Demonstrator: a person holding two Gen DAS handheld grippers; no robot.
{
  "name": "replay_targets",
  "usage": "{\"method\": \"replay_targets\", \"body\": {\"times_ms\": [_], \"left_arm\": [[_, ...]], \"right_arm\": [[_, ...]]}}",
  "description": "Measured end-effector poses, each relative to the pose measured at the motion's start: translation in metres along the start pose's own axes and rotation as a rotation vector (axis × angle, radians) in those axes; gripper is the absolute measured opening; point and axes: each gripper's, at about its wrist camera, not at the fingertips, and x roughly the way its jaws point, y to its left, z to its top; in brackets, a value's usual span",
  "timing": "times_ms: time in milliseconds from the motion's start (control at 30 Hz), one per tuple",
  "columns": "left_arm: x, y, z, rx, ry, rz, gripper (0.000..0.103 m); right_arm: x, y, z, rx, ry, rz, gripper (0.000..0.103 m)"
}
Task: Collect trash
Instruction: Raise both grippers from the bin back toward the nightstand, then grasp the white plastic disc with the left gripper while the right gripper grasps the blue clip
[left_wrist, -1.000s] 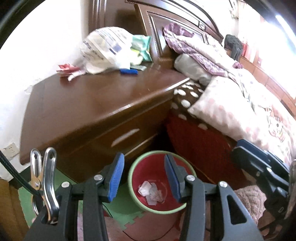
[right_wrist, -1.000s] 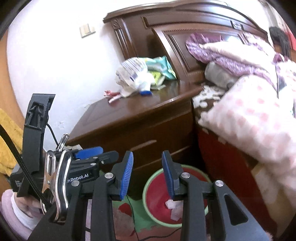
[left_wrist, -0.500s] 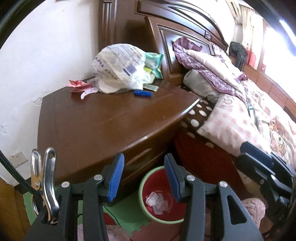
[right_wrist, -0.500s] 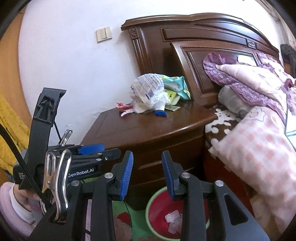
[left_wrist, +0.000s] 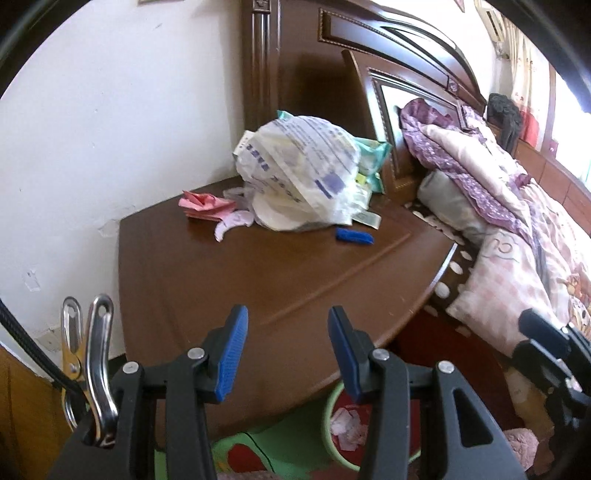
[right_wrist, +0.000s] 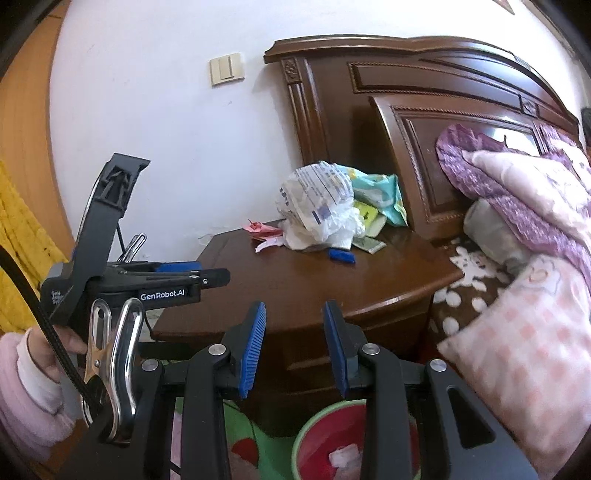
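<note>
Bin (left_wrist: 328, 435) half hidden behind fingers (left_wrist: 232, 354)

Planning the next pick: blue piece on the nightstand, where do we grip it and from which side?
Grip the blue piece across its short width at mid-length, coming from above and the front edge of the nightstand. It lies flat and elongated, apart from the white plastic bag behind it, so the front is clear. Left gripper stands open, nearest.
</note>
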Motion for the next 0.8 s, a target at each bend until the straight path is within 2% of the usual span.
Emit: {"method": "replay_targets", "body": {"times_ms": [100, 200, 467, 500, 567, 800], "left_arm": [[0.01, 0.006, 0.013, 0.016, 0.0, 0.019, 0.048], [0.026, 0.013, 0.023, 0.024, 0.028, 0.011, 0.049], [0.071, 0.039, 0.046, -0.037, 0.068, 0.009, 0.05], [0.075, 0.041, 0.049, -0.039, 0.066, 0.013, 0.051], [0.087, 0.045, 0.057, -0.043, 0.066, 0.022, 0.059], [0.127, 0.056, 0.078, -0.059, 0.093, 0.046, 0.06]], "right_arm": [[0.009, 0.001, 0.011, -0.026, -0.002, -0.001, 0.033], [0.027, -0.001, 0.017, -0.035, 0.006, -0.011, 0.038], [0.073, -0.022, 0.022, 0.038, 0.034, 0.013, 0.038], [0.077, -0.024, 0.024, 0.041, 0.032, 0.014, 0.038], [0.086, -0.03, 0.028, 0.047, 0.029, 0.013, 0.038], [0.132, -0.056, 0.045, 0.079, 0.047, 0.018, 0.043]]}}
